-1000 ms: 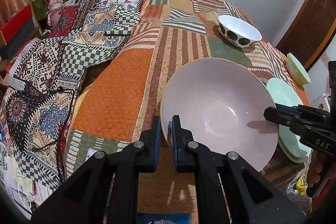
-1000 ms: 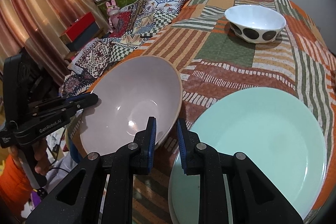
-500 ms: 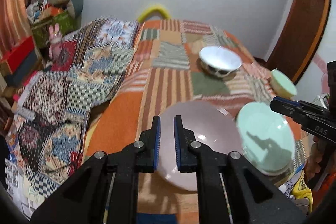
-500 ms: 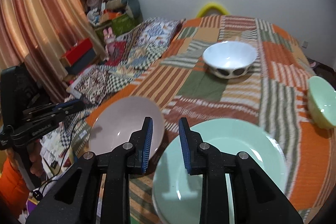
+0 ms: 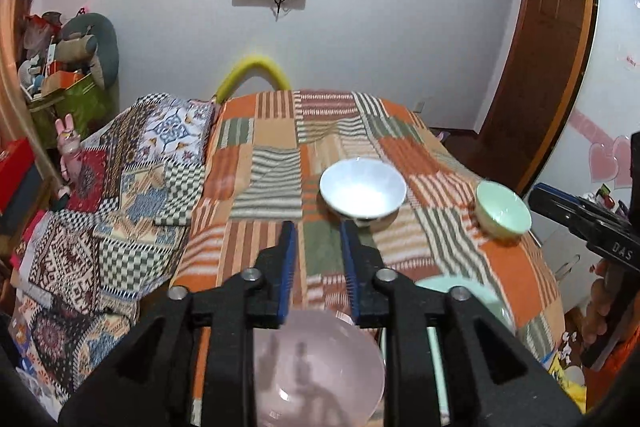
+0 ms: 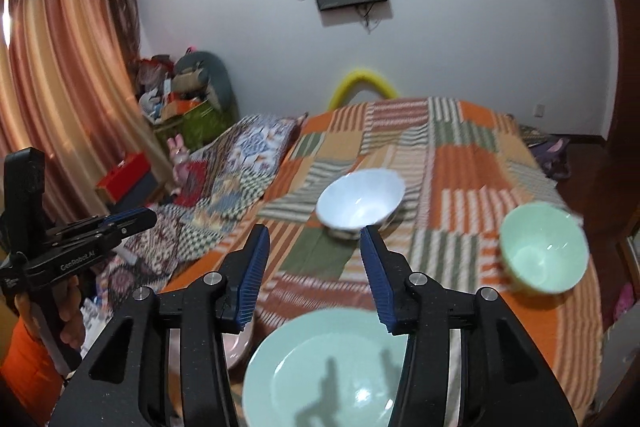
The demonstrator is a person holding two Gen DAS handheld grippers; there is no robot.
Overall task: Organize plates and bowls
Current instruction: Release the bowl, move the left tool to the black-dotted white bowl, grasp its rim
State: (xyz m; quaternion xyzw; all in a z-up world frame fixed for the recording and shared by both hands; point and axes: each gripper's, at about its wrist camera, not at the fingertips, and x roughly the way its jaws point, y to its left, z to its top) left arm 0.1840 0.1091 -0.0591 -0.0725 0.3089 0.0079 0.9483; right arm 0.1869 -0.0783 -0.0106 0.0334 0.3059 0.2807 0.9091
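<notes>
A pink bowl (image 5: 316, 367) sits on the patchwork bedcover below my left gripper (image 5: 318, 239), which is open, empty and raised above it. Beside it lies a stack of mint plates (image 6: 332, 367), below my right gripper (image 6: 314, 247), which is open and empty too. A white bowl (image 5: 362, 189) (image 6: 360, 199) stands further back at the middle. A small mint bowl (image 5: 502, 213) (image 6: 542, 253) stands at the right. The pink bowl's edge (image 6: 240, 343) shows behind the right gripper's left finger.
The patchwork bedcover (image 5: 260, 163) spans the bed; a second patterned quilt (image 5: 120, 187) drapes off its left side. A yellow foam arch (image 5: 252, 69) stands at the far end. Clutter and a red box (image 6: 128, 171) sit left by the curtain. A wooden door (image 5: 548, 67) is right.
Both grippers have let go of the pink bowl, lifted up and back, and opened wider. The view has tilted up to show the wall and the far bowls.
</notes>
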